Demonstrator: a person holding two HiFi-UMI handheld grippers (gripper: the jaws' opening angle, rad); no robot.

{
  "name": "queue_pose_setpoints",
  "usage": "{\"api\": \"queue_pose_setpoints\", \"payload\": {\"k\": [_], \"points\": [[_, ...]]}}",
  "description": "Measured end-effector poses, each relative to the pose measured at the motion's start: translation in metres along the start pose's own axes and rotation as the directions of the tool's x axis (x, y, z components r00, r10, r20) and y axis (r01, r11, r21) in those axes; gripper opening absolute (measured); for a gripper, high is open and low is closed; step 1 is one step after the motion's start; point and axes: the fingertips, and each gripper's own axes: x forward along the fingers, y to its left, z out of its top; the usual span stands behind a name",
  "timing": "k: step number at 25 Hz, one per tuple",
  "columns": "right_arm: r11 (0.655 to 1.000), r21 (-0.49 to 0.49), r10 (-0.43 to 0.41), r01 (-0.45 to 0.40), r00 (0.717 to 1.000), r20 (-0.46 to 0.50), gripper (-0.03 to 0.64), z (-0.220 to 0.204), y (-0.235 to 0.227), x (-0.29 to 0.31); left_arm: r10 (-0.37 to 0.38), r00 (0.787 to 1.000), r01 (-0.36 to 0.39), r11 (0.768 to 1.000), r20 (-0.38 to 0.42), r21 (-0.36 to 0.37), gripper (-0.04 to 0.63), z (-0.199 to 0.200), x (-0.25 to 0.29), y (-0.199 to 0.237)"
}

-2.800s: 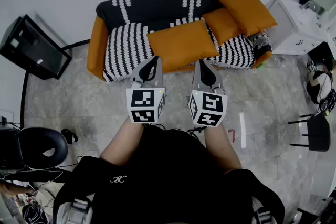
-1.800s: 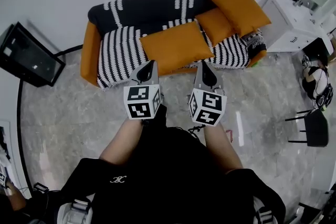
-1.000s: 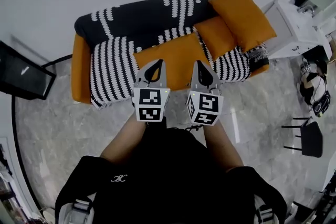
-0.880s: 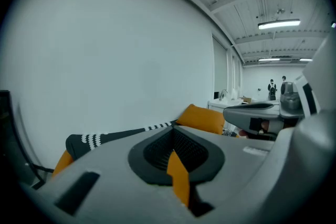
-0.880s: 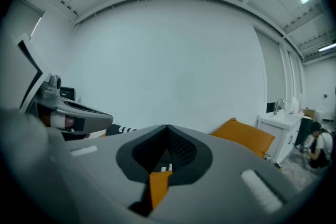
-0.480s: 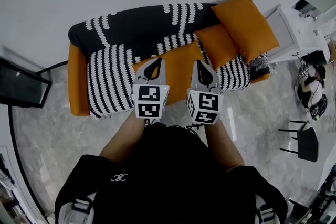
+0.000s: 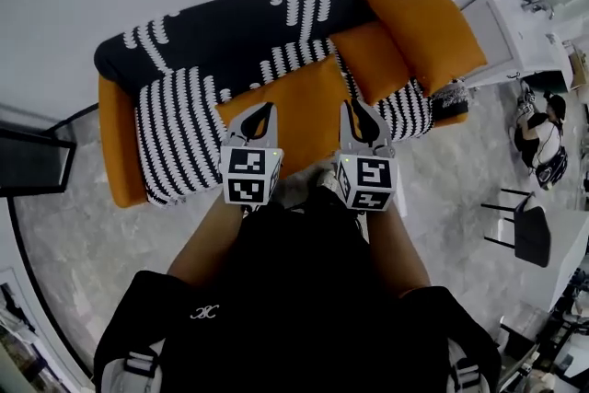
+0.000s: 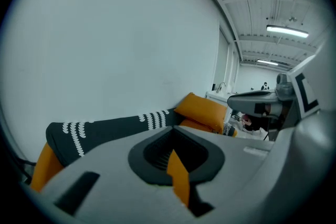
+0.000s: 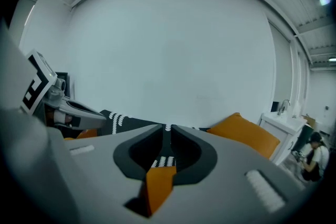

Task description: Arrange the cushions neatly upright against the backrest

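A sofa (image 7: 175, 120) with a black-and-white striped cover and orange sides stands against the wall. A large orange cushion (image 7: 294, 101) lies flat on its seat. A smaller orange cushion (image 7: 373, 60) lies to its right. A third cushion (image 7: 423, 14) leans at the right end. My left gripper (image 7: 260, 112) hangs shut and empty over the large cushion's front left. My right gripper (image 7: 357, 112) is over its front right, its jaws opening by a narrow slit with nothing between them. The left gripper view shows the backrest (image 8: 105, 128) and the leaning cushion (image 8: 202, 110).
A white cabinet (image 7: 515, 23) stands right of the sofa, with a person (image 7: 538, 129) and a black chair (image 7: 525, 230) beyond it. A dark screen (image 7: 32, 170) stands at the left. The floor is grey marble tile.
I have come closer to the sofa. Both grippers have moved forward from the floor in front of it to above the large cushion's front edge.
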Motion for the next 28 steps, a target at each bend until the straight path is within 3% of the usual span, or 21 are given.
{"api": "queue_pose_setpoints", "payload": {"k": [7,13,19,28], "points": [[0.994,-0.068,0.081,-0.089,0.99,-0.118,0.075,-0.058,-0.061,0.029,0.077,0.991,-0.081,0.996,-0.107,-0.032,0.011,-0.054,0.027,0.006],[0.955,-0.145,0.198,-0.257,0.922,-0.332,0.087,-0.143,-0.099,0.079,0.146,0.959,-0.18,0.976,-0.244,-0.12,0.043,-0.122,0.044,0.022],[0.845,-0.27,0.258,-0.461,0.795,-0.55,0.101,-0.249,-0.123,0.116,0.157,0.915,-0.241,0.951,-0.37,-0.192,0.163,-0.219,0.066,0.029],[0.732,-0.229,0.252,-0.641,0.569,-0.783,0.14,-0.388,-0.155,0.125,0.113,0.821,-0.311,0.91,-0.56,-0.273,0.295,-0.372,0.063,0.024]]}}
